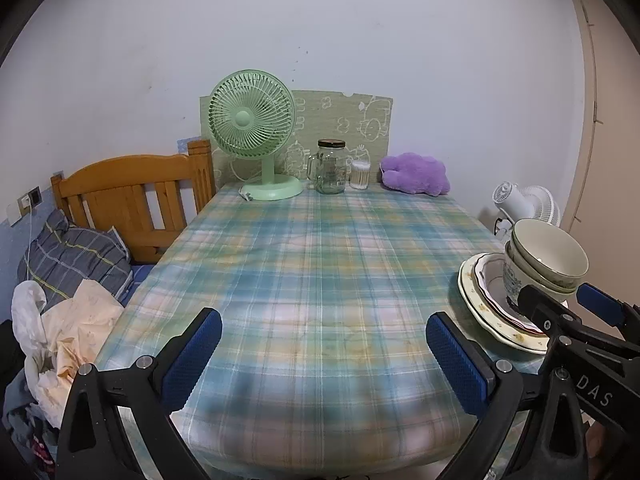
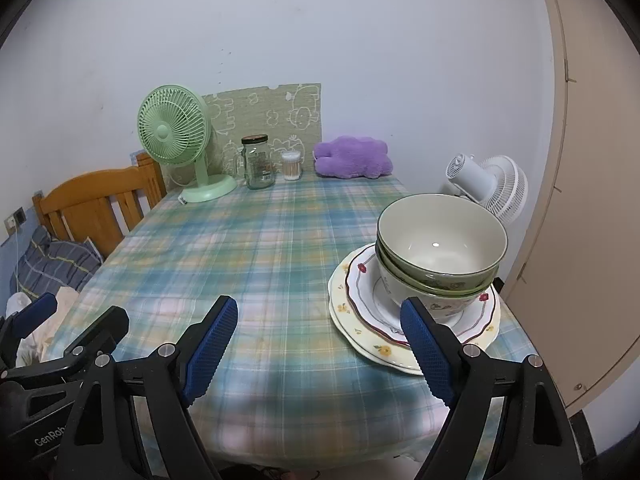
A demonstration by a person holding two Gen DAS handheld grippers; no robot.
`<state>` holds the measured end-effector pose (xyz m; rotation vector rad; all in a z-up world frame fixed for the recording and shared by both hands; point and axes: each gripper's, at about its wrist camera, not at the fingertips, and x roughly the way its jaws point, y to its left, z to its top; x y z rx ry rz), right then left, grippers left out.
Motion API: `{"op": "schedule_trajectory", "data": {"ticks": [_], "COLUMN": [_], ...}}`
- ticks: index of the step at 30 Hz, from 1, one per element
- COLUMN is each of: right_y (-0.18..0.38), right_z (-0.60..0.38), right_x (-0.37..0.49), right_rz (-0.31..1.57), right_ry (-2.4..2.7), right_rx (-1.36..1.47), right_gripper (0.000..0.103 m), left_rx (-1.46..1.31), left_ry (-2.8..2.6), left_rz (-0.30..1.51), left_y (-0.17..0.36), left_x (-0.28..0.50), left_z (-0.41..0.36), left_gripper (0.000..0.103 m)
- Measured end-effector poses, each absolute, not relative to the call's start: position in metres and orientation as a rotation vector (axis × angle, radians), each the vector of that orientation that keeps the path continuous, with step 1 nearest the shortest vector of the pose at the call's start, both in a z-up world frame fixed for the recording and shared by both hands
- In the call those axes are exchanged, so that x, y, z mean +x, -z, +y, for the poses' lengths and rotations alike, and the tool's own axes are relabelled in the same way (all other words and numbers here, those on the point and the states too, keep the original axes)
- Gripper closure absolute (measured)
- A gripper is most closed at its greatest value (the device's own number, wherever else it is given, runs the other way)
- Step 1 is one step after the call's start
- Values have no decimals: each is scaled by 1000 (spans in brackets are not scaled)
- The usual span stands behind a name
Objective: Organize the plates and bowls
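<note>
stack: bowls (image 2: 440,248) are nested on plates (image 2: 360,320) at the near right worktop (image 2: 260,260) edge | relation: stack is set right of and just beyond right gripper (image 2: 320,344), whose right finger is seen before the plate rim; left gripper (image 1: 324,360) is farther left | fingers: both pairs are spread wide, nothing is held

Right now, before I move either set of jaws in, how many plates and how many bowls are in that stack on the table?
Plates: 2, the yellow-flowered plate underneath and the red-rimmed plate on it
Bowls: 3, nested, top bowl, middle bowl, bottom bowl
Total: 5, all in one stack near the table's right edge
</note>
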<state>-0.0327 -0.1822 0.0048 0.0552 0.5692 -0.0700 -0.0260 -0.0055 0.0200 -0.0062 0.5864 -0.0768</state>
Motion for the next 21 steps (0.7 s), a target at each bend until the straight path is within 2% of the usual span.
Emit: {"op": "schedule_trajectory", "data": {"ticks": [21], "right_y": [-4], "right_z": [-191], "right_x": [-31], "right_rz": [597], "right_ry": [69], "right_rx": [54], "right_gripper": [17], "left_rx": [-9], "left_ry": [74], "left_rz": [591], "left_y": [-23], "left_x": [-25], "left_z": [-11], "left_gripper": [0]}}
